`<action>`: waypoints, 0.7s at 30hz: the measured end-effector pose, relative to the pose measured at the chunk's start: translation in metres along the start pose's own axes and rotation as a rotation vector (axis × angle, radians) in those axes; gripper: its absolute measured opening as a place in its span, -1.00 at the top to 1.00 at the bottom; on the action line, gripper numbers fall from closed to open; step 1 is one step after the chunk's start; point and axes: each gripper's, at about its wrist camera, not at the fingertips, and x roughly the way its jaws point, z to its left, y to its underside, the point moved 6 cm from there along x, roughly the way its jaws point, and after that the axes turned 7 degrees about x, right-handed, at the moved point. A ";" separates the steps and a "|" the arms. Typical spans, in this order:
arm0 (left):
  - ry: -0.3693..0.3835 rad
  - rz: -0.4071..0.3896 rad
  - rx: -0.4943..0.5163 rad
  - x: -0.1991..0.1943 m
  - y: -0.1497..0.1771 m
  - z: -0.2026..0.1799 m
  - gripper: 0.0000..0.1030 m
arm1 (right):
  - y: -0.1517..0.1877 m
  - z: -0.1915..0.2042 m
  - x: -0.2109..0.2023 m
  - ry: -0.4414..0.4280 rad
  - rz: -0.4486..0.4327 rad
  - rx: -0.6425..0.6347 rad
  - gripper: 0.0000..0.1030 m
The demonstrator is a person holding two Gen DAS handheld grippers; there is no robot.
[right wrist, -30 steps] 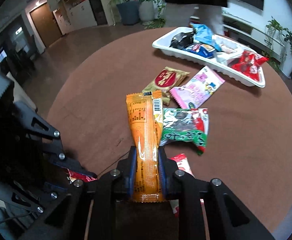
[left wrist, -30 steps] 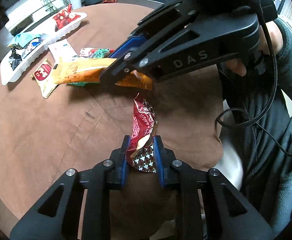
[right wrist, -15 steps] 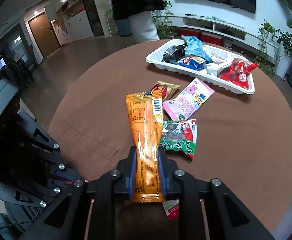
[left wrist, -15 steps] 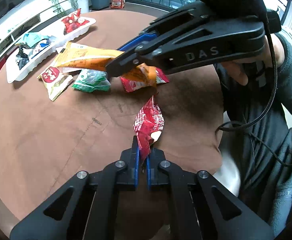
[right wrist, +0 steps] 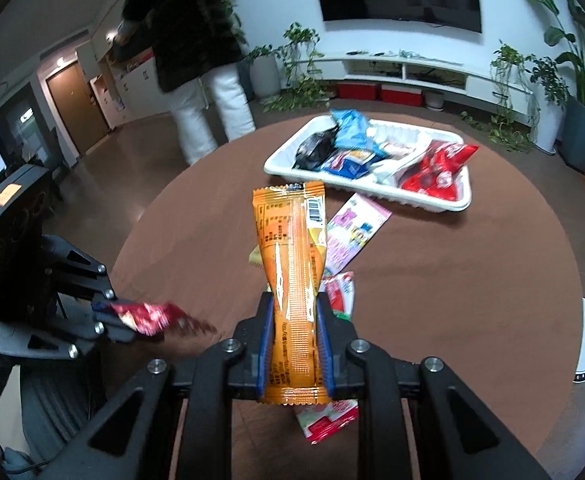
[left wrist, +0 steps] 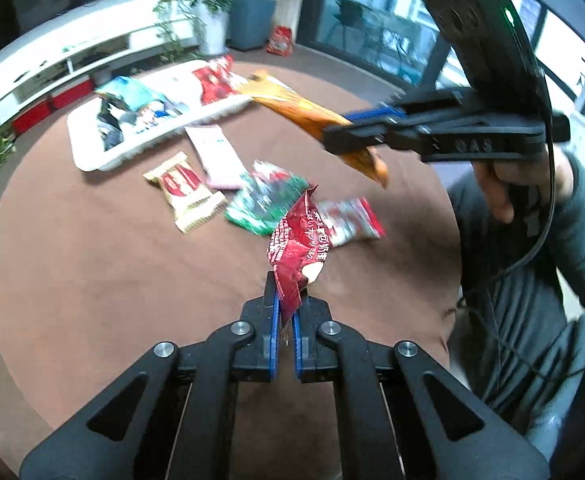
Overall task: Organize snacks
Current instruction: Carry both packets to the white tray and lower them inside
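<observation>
My left gripper [left wrist: 286, 300] is shut on a dark red snack packet [left wrist: 298, 244] and holds it above the round brown table [left wrist: 92, 264]. My right gripper [right wrist: 294, 308] is shut on a long orange snack packet [right wrist: 292, 256], also lifted; it also shows in the left wrist view [left wrist: 312, 116]. The right gripper shows in the left wrist view [left wrist: 340, 136], the left gripper in the right wrist view [right wrist: 104, 312] with its red packet [right wrist: 152, 314]. A white tray [right wrist: 444, 204] holding several snacks sits at the table's far side.
Loose packets lie on the table: a cream and red one [left wrist: 184, 188], a pink one [left wrist: 216, 156], a green one [left wrist: 264, 200] and a red and white one [left wrist: 348, 220]. A person [right wrist: 196, 52] stands beyond the table. Plants and a low shelf line the wall.
Both grippers have risen with their packets. The orange packet moved up and toward the tray. The left gripper closed tighter on the red packet a second ago.
</observation>
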 end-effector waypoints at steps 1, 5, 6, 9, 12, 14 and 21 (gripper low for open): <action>-0.009 -0.014 -0.009 -0.004 -0.005 0.005 0.93 | -0.005 -0.003 -0.002 0.002 -0.011 0.006 0.58; -0.038 -0.065 -0.041 -0.016 -0.028 0.024 0.93 | -0.023 -0.013 -0.006 0.001 -0.042 0.030 0.58; -0.048 -0.085 -0.057 -0.019 -0.035 0.032 0.93 | -0.029 -0.016 -0.006 0.004 -0.051 0.034 0.58; -0.058 -0.130 -0.110 -0.024 -0.055 0.055 0.93 | -0.050 -0.023 -0.006 0.007 -0.077 0.045 0.58; -0.070 -0.172 -0.159 -0.026 -0.078 0.084 0.93 | -0.073 -0.029 -0.003 0.005 -0.103 0.051 0.58; -0.075 -0.188 -0.194 -0.025 -0.091 0.102 0.93 | -0.090 -0.035 0.002 0.004 -0.116 0.058 0.58; -0.132 -0.209 -0.315 -0.010 -0.133 0.179 0.93 | -0.153 -0.067 0.038 0.015 -0.114 0.113 0.58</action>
